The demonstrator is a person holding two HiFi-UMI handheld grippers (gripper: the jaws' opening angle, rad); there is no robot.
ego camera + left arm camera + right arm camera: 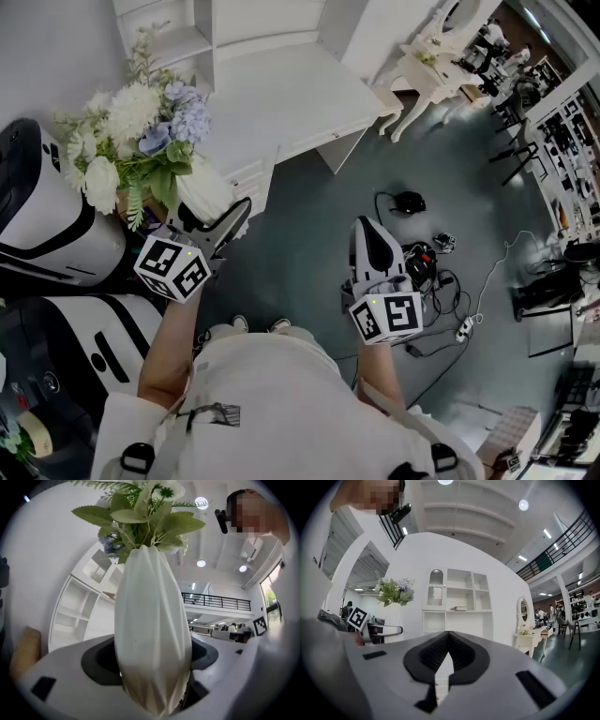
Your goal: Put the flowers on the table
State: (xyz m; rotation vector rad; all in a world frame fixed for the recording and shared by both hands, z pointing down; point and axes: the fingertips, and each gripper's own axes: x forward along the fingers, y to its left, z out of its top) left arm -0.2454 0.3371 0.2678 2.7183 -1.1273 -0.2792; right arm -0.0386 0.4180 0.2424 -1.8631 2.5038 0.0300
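Observation:
A bunch of white and blue flowers (141, 131) with green leaves stands in a tall white ribbed vase (202, 192). My left gripper (211, 220) is shut on the vase's body and holds it upright in the air, to the left of the white table (281, 94). In the left gripper view the vase (152, 634) fills the space between the jaws, with leaves (140, 513) above. My right gripper (370, 248) hangs over the floor at the right, shut with nothing in it. From the right gripper view (447, 660) the flowers (395, 591) show at the left.
A white and black machine (47, 225) stands close on the left. A white shelf unit (459, 597) rises behind the table. A white dressing table (422, 66) stands at the back right. Cables and a power strip (436, 281) lie on the grey floor.

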